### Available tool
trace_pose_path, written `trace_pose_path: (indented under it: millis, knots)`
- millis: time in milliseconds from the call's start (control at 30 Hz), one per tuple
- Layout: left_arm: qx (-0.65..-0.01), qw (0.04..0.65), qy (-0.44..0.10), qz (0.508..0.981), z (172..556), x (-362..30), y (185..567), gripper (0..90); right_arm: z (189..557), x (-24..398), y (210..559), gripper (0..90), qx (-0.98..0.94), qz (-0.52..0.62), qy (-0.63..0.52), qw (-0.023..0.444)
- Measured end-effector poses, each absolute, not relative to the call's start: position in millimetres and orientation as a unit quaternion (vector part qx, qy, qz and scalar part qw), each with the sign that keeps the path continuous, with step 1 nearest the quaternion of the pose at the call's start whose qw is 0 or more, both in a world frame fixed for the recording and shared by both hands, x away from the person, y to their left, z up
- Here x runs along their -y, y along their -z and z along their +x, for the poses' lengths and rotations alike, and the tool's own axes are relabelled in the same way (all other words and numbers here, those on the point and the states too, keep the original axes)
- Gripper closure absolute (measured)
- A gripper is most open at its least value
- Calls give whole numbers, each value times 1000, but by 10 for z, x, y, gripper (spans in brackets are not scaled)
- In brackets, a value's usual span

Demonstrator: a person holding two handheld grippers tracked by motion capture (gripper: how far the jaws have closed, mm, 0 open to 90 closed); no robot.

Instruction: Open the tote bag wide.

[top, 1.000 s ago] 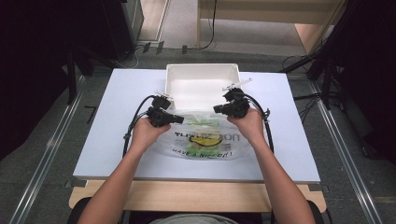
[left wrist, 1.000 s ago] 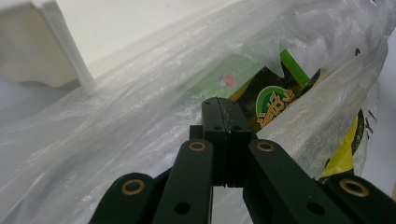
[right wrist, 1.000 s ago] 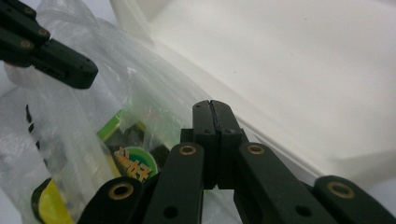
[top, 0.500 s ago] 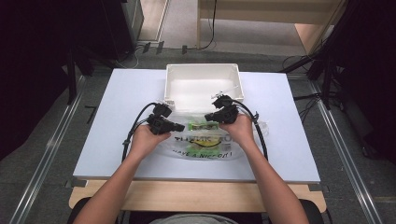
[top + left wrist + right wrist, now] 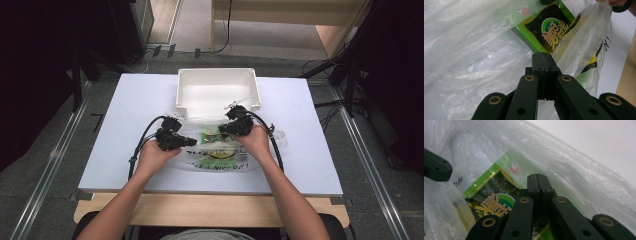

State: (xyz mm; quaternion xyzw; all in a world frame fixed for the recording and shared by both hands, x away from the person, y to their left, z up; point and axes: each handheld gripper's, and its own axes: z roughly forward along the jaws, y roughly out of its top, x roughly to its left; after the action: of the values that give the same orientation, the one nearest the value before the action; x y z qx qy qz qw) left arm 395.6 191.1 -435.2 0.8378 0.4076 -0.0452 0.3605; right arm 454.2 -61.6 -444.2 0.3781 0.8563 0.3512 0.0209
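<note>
My right gripper (image 5: pixel 231 126) has dropped inward toward my left gripper (image 5: pixel 182 141); both are clamped shut on the clear plastic bag (image 5: pixel 220 155) (film only), the green packet (image 5: pixel 547 27) just beyond my jaws, so the mouth can be spread.

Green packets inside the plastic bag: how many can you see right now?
1. A single green packet lies inside the clear plastic bag on the table, between the two shut grippers. The crinkled film could hide others beneath it.
</note>
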Motion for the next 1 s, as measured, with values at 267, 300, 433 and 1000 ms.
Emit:
trace_pose_path:
  millis: [267,300,433,1000]
  knots:
    - [-404,357,49,841,3873,-1900,4376,900,4669,595,4457,900,-854,391,-341,35]
    - [-404,358,48,841,3863,-1903,4379,900,4686,590,4458,900,-855,391,-339,36]
    - [-407,359,56,838,3831,-1915,4389,900,4744,566,4487,900,-854,394,-337,35]
    - [-393,358,92,842,3620,-1951,4472,900,4797,612,4647,900,-848,407,-338,30]
